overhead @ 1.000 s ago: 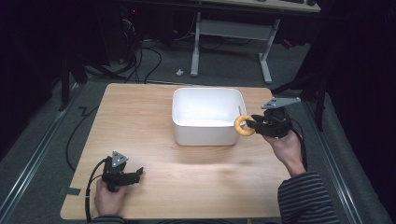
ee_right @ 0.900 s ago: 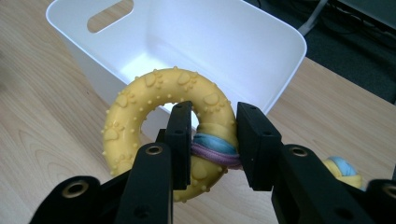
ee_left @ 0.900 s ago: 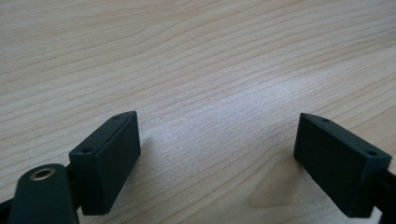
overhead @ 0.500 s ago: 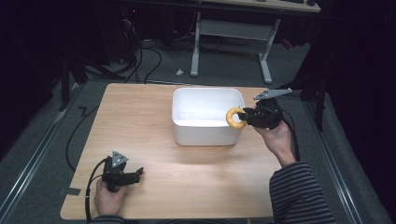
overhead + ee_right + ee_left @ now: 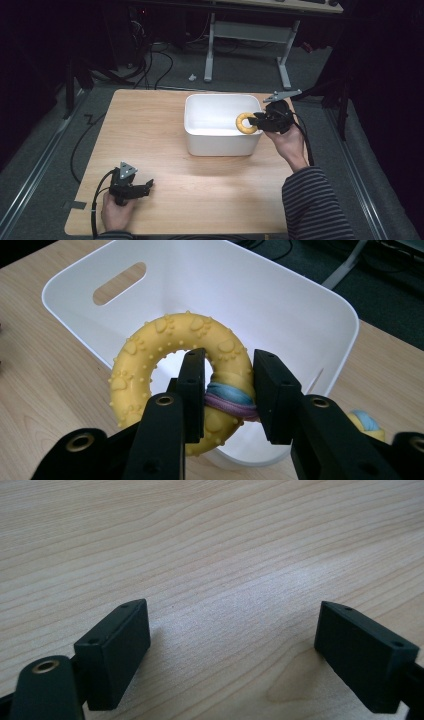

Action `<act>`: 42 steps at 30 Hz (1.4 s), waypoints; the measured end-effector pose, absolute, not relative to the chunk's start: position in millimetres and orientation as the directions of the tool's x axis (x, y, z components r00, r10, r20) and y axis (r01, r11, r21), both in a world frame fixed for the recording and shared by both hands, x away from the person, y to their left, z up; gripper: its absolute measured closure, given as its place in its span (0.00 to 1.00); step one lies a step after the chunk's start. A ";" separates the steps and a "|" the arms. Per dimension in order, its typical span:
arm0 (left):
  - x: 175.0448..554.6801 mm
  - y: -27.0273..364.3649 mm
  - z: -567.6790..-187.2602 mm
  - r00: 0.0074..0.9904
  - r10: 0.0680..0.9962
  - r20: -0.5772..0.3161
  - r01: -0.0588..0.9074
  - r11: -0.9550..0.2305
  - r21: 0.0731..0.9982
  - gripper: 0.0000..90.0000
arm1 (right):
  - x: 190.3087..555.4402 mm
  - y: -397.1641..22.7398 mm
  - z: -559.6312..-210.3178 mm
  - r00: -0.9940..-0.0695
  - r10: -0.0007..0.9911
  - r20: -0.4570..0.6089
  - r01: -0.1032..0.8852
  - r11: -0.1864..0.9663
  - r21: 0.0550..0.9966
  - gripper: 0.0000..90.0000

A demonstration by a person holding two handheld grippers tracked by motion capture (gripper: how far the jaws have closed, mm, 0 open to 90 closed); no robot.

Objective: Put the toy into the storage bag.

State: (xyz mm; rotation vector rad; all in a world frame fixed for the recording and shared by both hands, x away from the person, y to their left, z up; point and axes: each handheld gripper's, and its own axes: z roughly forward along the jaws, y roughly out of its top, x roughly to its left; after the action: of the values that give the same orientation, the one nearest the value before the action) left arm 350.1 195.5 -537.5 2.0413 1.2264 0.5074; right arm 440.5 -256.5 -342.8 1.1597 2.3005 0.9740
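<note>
your right hand-held gripper [image 5: 256,120] has the yellow ring toy [image 5: 245,123] clamped between its jaws, gripped on the part wrapped with a blue and purple band [image 5: 227,397]. in the high view the toy hangs over the white bin [image 5: 220,146] at about the bin's 3 o'clock edge, just inside the rim. in the right gripper view the ring [image 5: 170,365] stands above the bin's open mouth [image 5: 300,305], with the bin's pale floor showing through its hole, so it looks lifted clear rather than resting on anything.

so the pickup and the carry look done. what is left, as i judge it, is to bring the toy a little further toward the middle of the bin, spread the jaws and let it drop, then draw your hand back out.

your left hand-held gripper [image 5: 145,187] rests on the wooden surface [image 5: 150,125] near its 7 o'clock corner, well apart from the bin. its jaws stand wide apart with nothing between them, just bare wood [image 5: 225,580] in the gap.

beyond the right jaw, a small yellow and blue object [image 5: 365,424] lies on the surface beside the bin; i cannot tell what it is.
</note>
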 end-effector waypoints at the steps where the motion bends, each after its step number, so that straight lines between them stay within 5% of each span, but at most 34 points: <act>1: 350.2 195.6 -537.5 0.478 0.878 -0.019 0.608 -0.315 0.729 0.17 | 442.3 -254.1 -343.4 -0.586 0.809 -0.031 0.545 0.422 0.724 0.76; 42: 349.6 195.5 -537.6 0.478 0.878 -0.020 0.607 -0.314 0.730 0.17 | 480.7 -206.6 -380.5 -0.617 0.786 -0.048 0.602 0.511 0.613 0.76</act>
State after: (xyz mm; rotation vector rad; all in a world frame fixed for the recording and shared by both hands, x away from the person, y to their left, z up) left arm 349.6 195.5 -537.6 2.0406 1.2243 0.5076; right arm 480.7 -206.6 -380.5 1.1598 2.4358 0.8042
